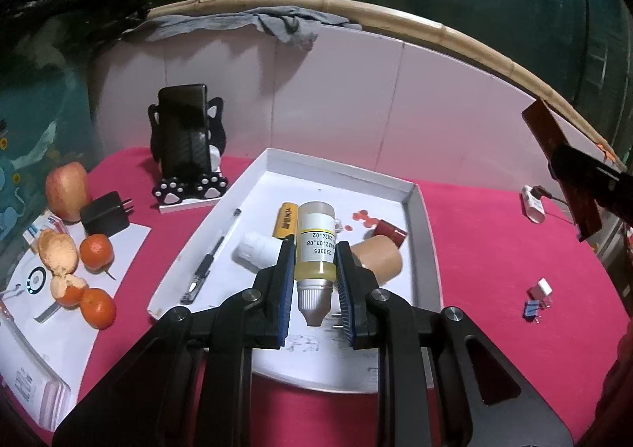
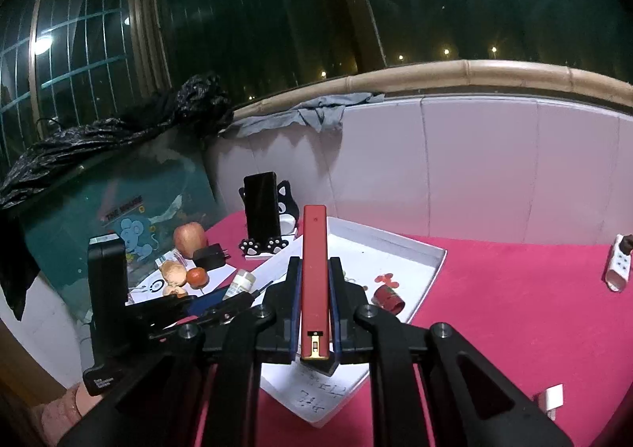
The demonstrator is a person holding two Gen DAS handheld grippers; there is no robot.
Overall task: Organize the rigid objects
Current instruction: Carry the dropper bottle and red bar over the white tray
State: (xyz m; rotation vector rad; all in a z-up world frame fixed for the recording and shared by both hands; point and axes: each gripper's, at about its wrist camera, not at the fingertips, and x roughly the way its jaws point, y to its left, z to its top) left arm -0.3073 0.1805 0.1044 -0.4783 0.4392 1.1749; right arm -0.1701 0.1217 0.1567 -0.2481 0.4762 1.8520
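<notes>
My left gripper (image 1: 314,247) is shut on a small bottle (image 1: 315,245) of yellow liquid with a white label, its nozzle pointing back at the camera, held above the white tray (image 1: 425,217). In the tray lie a pen (image 1: 209,255), a yellow battery (image 1: 285,218), a white bottle (image 1: 255,249), a tan roll (image 1: 378,259) and a red piece (image 1: 389,232). My right gripper (image 2: 314,261) is shut on a flat red bar (image 2: 314,272) that stands up between its pads, over the tray's (image 2: 433,269) near side. The left gripper (image 2: 221,298) with its bottle shows at the left of the right wrist view.
A phone on a cat-shaped stand (image 1: 186,146) stands behind the tray. An apple (image 1: 67,185), a black charger (image 1: 105,213), tangerines (image 1: 97,251) and peel lie on the left. Small white and blue clips (image 1: 538,298) and a white adapter (image 1: 534,203) lie on the red cloth at right.
</notes>
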